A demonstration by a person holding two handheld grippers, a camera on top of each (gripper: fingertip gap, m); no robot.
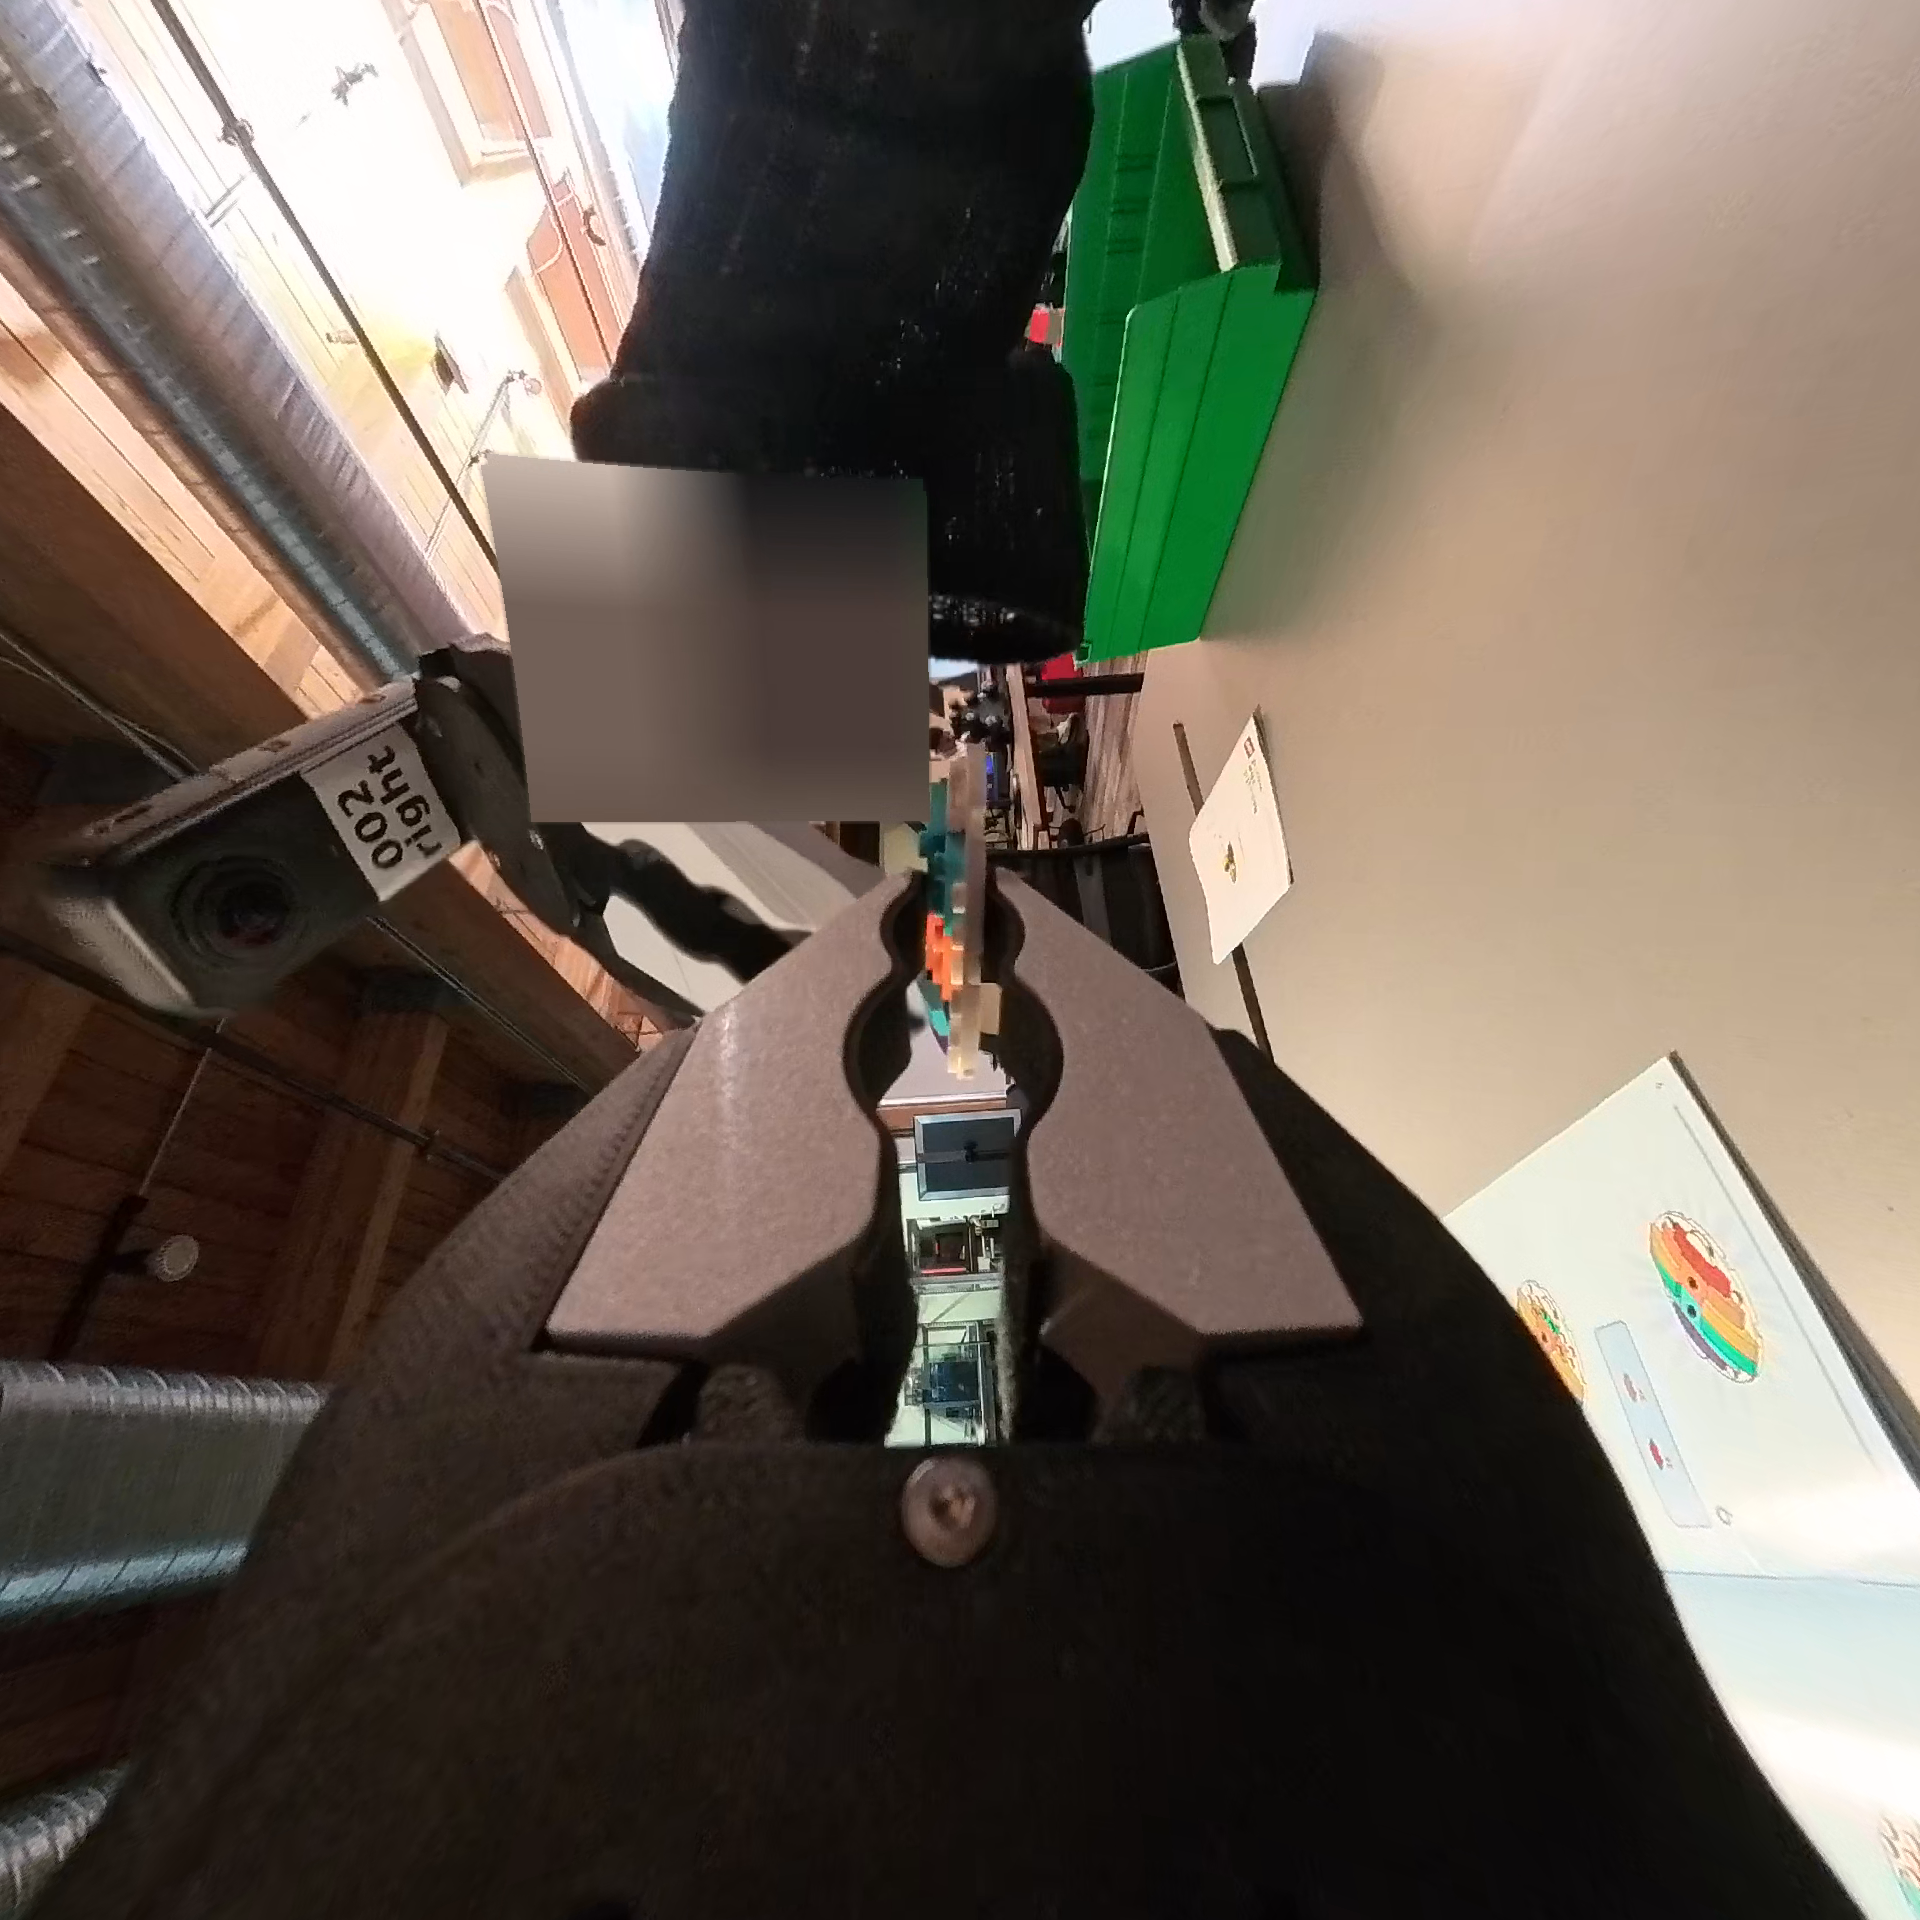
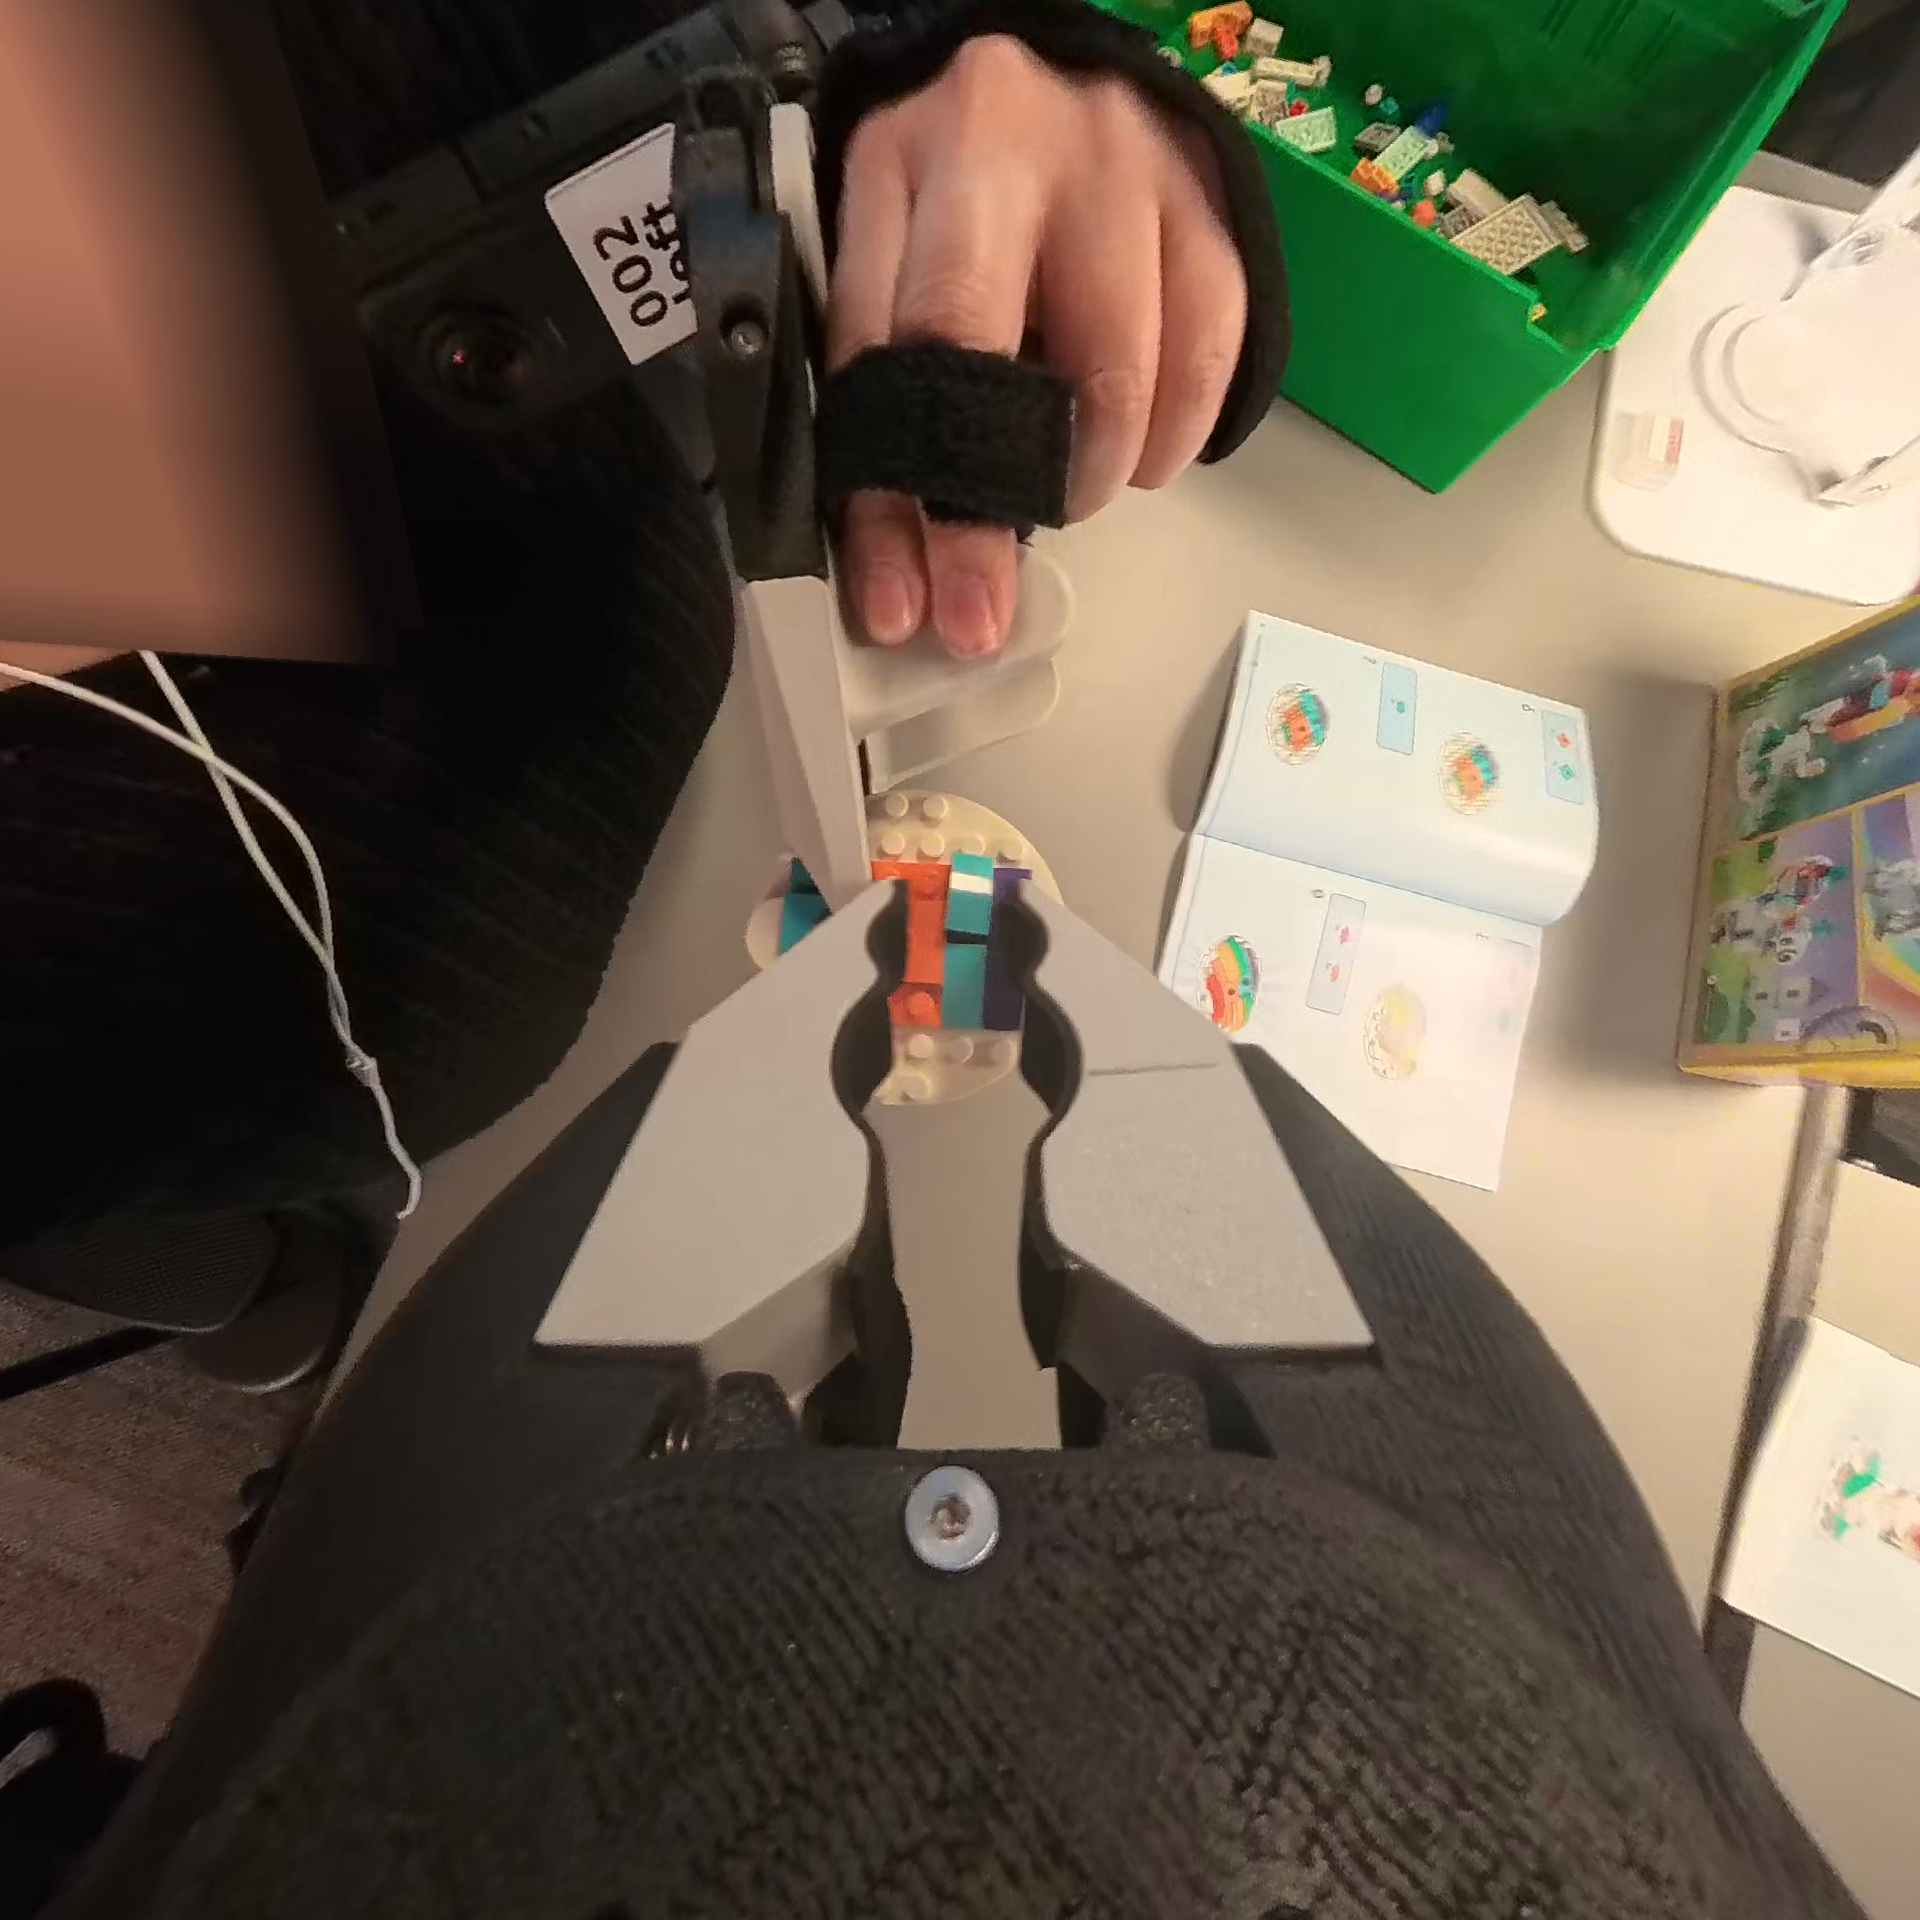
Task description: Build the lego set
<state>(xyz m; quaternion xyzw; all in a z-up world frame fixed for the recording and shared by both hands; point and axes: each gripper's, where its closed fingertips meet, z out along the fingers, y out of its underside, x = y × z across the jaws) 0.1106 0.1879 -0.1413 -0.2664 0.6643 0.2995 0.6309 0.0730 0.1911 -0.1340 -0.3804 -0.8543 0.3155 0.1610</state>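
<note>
Two grippers meet at one round cream lego plate with orange, teal and purple bricks [image 2: 951, 940]: it is clamped edge-on by the nearly closed left gripper [image 1: 951, 914], while the right gripper [image 2: 951, 914], narrowly parted, straddles the brick stripes lengthwise from above, its hold uncertain.

A pale surface [image 2: 1195, 561] carries a white tray [image 2: 1714, 520] at its far right edge. A clear plastic cup [image 2: 1829, 343] stands on the tray, with a small clear packet [image 2: 1647, 449] beside it near the tray's left rim. At the surface's near left edge, a dark knitted sleeve [image 2: 312, 935] shows, with a thin white cable [image 2: 270, 852] looping across it. Beyond the surface are wooden beams and a silver duct [image 1: 208, 395].
</note>
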